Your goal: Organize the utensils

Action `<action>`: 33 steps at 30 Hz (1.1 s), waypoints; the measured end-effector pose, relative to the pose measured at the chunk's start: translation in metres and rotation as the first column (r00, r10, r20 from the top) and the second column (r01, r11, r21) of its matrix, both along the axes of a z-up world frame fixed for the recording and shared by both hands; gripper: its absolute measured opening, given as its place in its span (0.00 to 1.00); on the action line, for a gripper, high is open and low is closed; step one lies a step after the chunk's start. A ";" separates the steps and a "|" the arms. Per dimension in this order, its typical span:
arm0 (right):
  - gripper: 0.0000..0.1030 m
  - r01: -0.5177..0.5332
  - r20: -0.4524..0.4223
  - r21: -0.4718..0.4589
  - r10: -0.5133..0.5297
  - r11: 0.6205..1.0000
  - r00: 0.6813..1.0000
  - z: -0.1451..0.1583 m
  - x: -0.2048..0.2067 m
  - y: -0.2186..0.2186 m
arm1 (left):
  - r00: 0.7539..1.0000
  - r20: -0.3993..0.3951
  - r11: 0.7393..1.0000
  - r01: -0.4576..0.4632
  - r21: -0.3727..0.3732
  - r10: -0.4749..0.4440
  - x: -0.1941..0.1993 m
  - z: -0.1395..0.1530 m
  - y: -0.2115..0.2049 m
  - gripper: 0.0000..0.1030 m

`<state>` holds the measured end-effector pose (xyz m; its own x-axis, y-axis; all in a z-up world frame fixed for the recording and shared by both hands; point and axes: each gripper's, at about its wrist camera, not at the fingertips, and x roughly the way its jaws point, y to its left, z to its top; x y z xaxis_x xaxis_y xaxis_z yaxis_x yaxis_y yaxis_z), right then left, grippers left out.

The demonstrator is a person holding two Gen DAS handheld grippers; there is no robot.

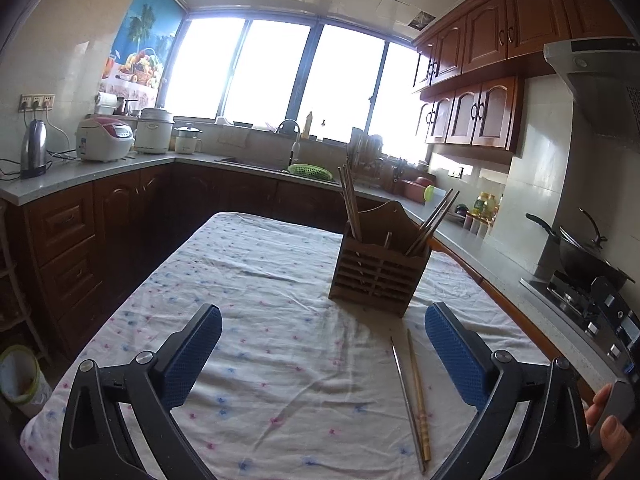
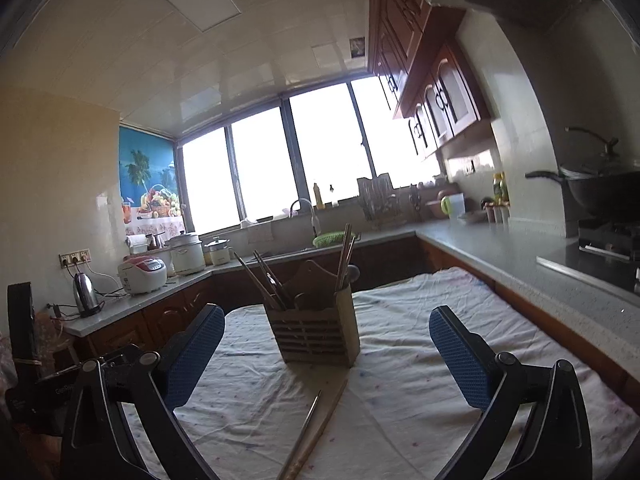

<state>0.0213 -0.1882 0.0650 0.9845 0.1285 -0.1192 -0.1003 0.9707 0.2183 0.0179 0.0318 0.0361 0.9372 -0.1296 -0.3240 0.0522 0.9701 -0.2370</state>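
Observation:
A slatted wooden utensil holder (image 1: 378, 270) stands on the cloth-covered table (image 1: 248, 320), with several chopsticks leaning out of its two compartments. In front of it lie a metal chopstick (image 1: 406, 396) and a wooden chopstick (image 1: 418, 392) side by side. My left gripper (image 1: 324, 344) hangs open above the cloth, the pair just inside its right finger. In the right wrist view the holder (image 2: 316, 336) sits ahead, and the metal chopstick (image 2: 306, 428) and wooden chopstick (image 2: 320, 428) lie between the fingers of my open right gripper (image 2: 326, 344). Neither gripper holds anything.
A grey counter (image 1: 500, 268) runs along the table's right side with a gas hob (image 1: 588, 304) and a black wok (image 1: 580, 252). Kettle (image 1: 34, 152), rice cooker (image 1: 105, 140) and sink tap (image 1: 294, 136) line the far counter. A hand (image 1: 608, 420) shows at lower right.

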 end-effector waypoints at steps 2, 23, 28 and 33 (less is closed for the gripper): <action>1.00 0.026 0.017 -0.034 -0.026 0.999 1.000 -0.008 -0.007 0.003 | 1.000 -0.006 1.000 -0.007 0.014 0.007 -0.002 -0.007 -0.002 0.99; 1.00 0.041 -0.090 -0.061 -0.046 0.997 0.995 -0.061 -0.018 0.003 | 0.999 -0.014 0.975 -0.044 0.219 0.049 -0.021 -0.036 -0.047 0.99; 1.00 0.047 -0.107 -0.056 -0.053 0.997 0.993 -0.066 -0.019 -0.001 | 0.999 -0.005 0.972 -0.048 0.229 0.051 -0.025 -0.036 -0.050 0.99; 1.00 0.051 -0.111 -0.061 -0.057 0.997 0.992 -0.069 -0.020 -0.002 | 0.998 -0.007 0.970 -0.053 0.235 0.056 -0.025 -0.038 -0.050 0.99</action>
<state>0.0011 -0.1907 -0.0037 0.9698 0.0655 -0.2350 -0.0256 0.9853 0.1689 -0.0075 -0.0187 -0.0016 0.9360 0.0029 -0.3519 -0.0040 1.0000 -0.0023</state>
